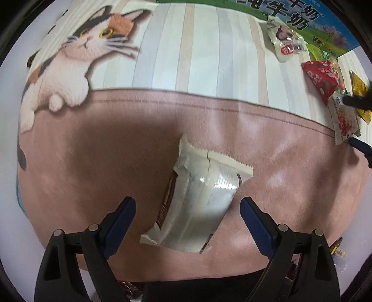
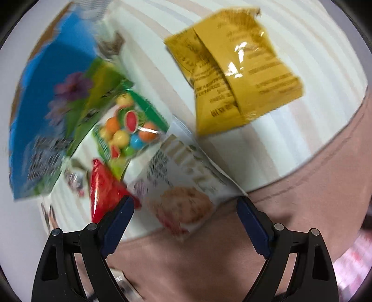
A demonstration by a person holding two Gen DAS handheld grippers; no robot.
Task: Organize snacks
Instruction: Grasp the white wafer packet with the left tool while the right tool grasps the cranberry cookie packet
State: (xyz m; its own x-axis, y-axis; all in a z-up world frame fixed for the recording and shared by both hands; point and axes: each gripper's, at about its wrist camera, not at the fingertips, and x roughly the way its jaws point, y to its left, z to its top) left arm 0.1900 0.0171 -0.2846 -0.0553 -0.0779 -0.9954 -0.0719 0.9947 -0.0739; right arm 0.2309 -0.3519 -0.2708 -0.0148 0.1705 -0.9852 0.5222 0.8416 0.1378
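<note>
A white and silver snack packet (image 1: 197,197) lies on the pink band of a cat-print mat (image 1: 81,151). My left gripper (image 1: 187,209) points down over it, open, one finger on each side, pads clear of the wrapper. In the blurred right wrist view my right gripper (image 2: 184,210) is open above a white cookie packet (image 2: 179,185). Beside that packet lie a red packet (image 2: 102,188), a green candy packet (image 2: 125,130) and a yellow packet (image 2: 234,79). The same white cookie packet (image 1: 344,120) and red packet (image 1: 322,76) show at the right edge of the left wrist view.
A blue and green milk carton box (image 2: 34,130) lies at the mat's far side, also seen as the box (image 1: 302,16). A white cow-print packet (image 1: 284,41) rests near it. Dark wrappers (image 1: 130,289) poke out at the mat's near edge.
</note>
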